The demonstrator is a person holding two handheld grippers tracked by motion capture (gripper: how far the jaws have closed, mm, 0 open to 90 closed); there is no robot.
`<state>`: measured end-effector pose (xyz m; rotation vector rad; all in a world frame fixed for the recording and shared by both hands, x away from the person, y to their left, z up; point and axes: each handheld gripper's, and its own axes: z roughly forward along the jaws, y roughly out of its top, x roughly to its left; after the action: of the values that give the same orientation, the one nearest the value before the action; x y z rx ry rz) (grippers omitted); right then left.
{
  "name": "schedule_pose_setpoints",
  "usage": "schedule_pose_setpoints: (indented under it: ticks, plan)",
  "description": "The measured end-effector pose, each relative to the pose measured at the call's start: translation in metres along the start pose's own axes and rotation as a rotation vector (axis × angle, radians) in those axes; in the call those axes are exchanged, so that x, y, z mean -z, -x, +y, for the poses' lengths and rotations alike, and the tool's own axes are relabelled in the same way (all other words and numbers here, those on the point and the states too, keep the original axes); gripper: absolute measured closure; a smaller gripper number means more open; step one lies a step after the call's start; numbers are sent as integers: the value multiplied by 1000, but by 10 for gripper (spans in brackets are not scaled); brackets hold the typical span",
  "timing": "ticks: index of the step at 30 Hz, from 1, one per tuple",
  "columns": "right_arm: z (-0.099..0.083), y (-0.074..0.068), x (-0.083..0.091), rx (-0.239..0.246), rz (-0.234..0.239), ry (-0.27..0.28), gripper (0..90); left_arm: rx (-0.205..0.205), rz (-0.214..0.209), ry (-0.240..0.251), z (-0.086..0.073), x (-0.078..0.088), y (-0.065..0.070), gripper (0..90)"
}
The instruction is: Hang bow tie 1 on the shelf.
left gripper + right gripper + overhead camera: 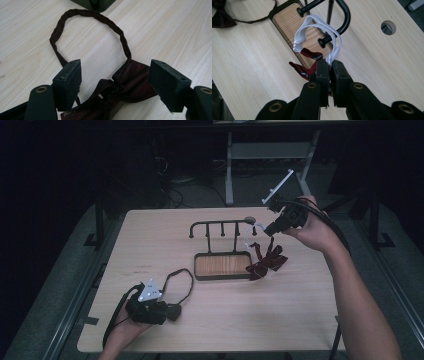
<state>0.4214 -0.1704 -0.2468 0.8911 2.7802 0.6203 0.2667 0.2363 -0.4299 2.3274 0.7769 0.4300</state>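
From above we count two bow ties and one rack (pixel 222 247). The right gripper view adds what the high view blurs: our right gripper (pixel 329 67) is pinched tight on the white band (pixel 317 30) of the striped tie (pixel 305 67), looped over a rack peg. The left gripper view shows our left gripper (pixel 116 82) with jaws wide apart, astride the dark tie (pixel 125 85), near the rack's base, gripping nothing.
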Motion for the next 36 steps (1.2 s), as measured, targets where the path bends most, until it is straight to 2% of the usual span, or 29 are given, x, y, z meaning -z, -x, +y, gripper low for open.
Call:
schedule_pose_setpoints:
  ticks: [6, 15, 29, 36]
  plan:
    - [4, 12, -5, -47, -9, -7, 848, 1, -2, 3, 0, 0, 0, 269]
    - [-2, 21, -18, -90, -7, -12, 842, -6, -1, 1, 0, 0, 0, 270]
    - [-8, 19, -18, -85, 14, 4, 812, 1, -4, 2, 0, 0, 1, 270]
    - [-20, 18, -27, -86, 59, 10, 784, 6, -5, -2, 0, -1, 1, 270]
